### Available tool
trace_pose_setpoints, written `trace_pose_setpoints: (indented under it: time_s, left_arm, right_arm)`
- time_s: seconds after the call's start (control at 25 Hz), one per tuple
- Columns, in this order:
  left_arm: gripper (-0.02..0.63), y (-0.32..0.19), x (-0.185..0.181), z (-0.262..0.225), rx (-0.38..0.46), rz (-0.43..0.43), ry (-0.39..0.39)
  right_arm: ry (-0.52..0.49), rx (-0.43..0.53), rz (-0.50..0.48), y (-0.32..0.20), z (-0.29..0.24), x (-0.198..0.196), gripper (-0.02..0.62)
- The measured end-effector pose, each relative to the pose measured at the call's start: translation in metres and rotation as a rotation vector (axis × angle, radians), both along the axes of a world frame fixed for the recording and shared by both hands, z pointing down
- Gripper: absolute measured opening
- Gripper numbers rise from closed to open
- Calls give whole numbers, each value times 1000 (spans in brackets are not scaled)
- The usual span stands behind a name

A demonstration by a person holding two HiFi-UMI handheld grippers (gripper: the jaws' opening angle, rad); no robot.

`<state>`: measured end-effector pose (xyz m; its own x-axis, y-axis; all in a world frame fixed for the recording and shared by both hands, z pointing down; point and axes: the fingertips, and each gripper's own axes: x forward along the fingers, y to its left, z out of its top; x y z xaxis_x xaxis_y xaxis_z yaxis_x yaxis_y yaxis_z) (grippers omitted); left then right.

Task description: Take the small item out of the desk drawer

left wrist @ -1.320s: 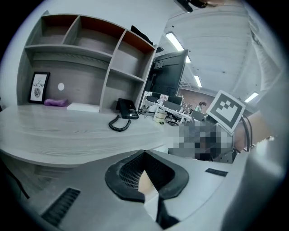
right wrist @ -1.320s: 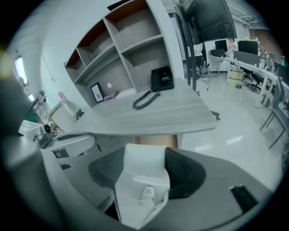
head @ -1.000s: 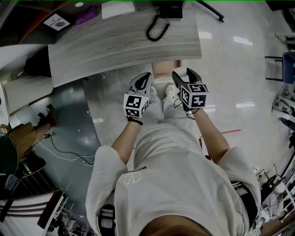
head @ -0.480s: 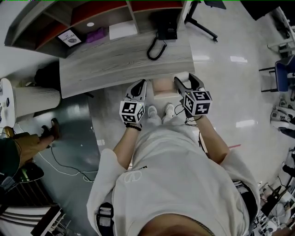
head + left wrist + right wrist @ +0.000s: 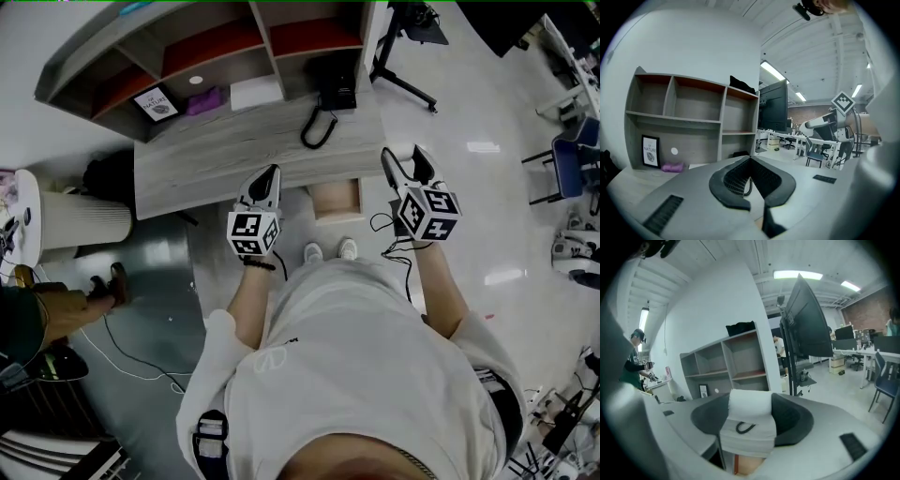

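Observation:
The tan drawer stands open under the front of the grey wooden desk. My right gripper hangs above the desk's right front corner. In the right gripper view its jaws are shut on a small white item at the fingertips. Below the item the desk top, a black cord and the drawer show through the gap. I cannot make the item out in the head view. My left gripper is over the desk's front edge, left of the drawer, its jaws shut on nothing.
A black phone with a looped cord sits at the desk's back right. Shelves hold a framed card and a purple thing. A monitor stand stands at the right. Another person is at the left.
Both grippers have come up from low beside the drawer to above the desk's front edge and spread apart. The right jaws kept the same width. The head view now takes in the shelves.

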<state>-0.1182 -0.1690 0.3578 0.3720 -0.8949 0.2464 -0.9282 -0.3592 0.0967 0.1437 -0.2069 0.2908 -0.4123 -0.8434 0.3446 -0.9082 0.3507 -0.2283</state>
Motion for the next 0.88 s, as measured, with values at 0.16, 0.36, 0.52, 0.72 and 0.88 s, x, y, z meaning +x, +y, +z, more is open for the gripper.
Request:
trace_pose_setpoints:
  time_s: [0.16, 0.36, 0.52, 0.72, 0.88]
  left_arm:
    - [0, 2, -18, -40, 70, -6, -18]
    - [0, -3, -35, -83, 153, -18, -37]
    - [0, -2, -44, -108, 198, -27, -49]
    - [0, 3, -51, -127, 233, -45, -46]
    - [0, 5, -51, -130, 247, -48, -35]
  right_arm:
    - [-14, 88, 51, -3, -41, 21, 273]
    - [-29, 179, 98, -4, -85, 43, 273]
    - [-49, 247, 128, 0, -119, 61, 273]
    - [-72, 326, 180, 7, -155, 90, 273]
    - [-76, 363, 217, 8, -167, 106, 273]
